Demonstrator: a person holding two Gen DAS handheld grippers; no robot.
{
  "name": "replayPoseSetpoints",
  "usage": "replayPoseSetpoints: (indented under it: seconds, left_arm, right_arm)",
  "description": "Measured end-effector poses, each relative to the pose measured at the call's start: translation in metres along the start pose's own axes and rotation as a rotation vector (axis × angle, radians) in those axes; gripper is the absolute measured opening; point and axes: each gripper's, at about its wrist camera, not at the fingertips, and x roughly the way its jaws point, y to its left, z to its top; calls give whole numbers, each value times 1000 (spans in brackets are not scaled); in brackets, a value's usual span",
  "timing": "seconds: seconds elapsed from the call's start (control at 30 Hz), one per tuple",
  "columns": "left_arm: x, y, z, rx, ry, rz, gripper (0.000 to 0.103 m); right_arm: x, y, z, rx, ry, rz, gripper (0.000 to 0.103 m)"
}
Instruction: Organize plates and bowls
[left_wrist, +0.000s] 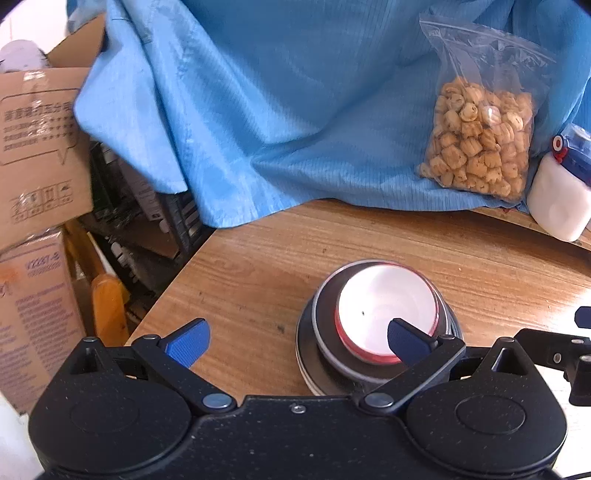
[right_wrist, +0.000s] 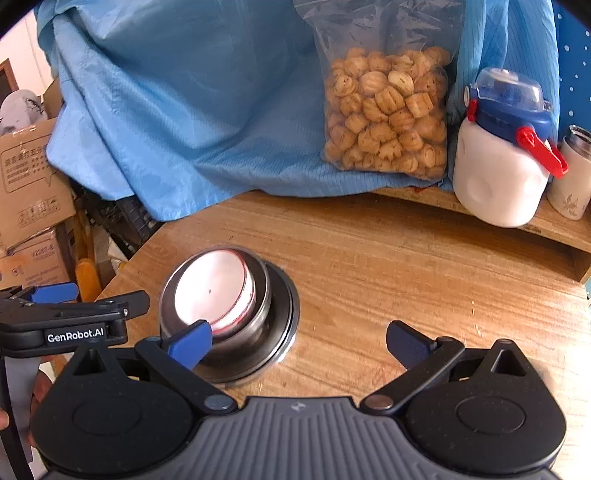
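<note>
Both tongs spread apart and gripping nothing beside a nested stack of dishes on the wooden worktop.

In the left wrist view the left tongs stand wide, with the stack at lower centre-right of the frame: a white bowl with a red rim sits inside a metal bowl, which rests on a metal plate; the right blue fingertip overlaps the white bowl in the picture, contact unclear. In the right wrist view the right tongs are likewise wide, the stack at lower left by the left fingertip. Behind, a blue cloth drapes the back, with a clear bag of snacks leaning on it and a white bottle with a blue lid at right; cardboard boxes fill the left edge.
</note>
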Motion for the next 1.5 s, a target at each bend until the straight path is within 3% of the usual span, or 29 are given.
replayPoseSetpoints:
  seconds: [0.17, 0.6, 1.2, 1.5]
  left_arm:
    - [-11, -7, -9, 1, 27, 8, 102]
    - [-29, -12, -17, 42, -4, -32, 102]
    - [-35, 22, -38, 125, -29, -140, 102]
    - [-25, 43, -53, 135, 25, -168, 102]
  right_arm:
    - [-8, -4, -9, 13, 18, 13, 103]
    - [-26, -8, -18, 67, -8, -24, 103]
    - [-48, 31, -50, 91, -59, -123, 103]
    - [-47, 57, -66, 45, -45, -158, 103]
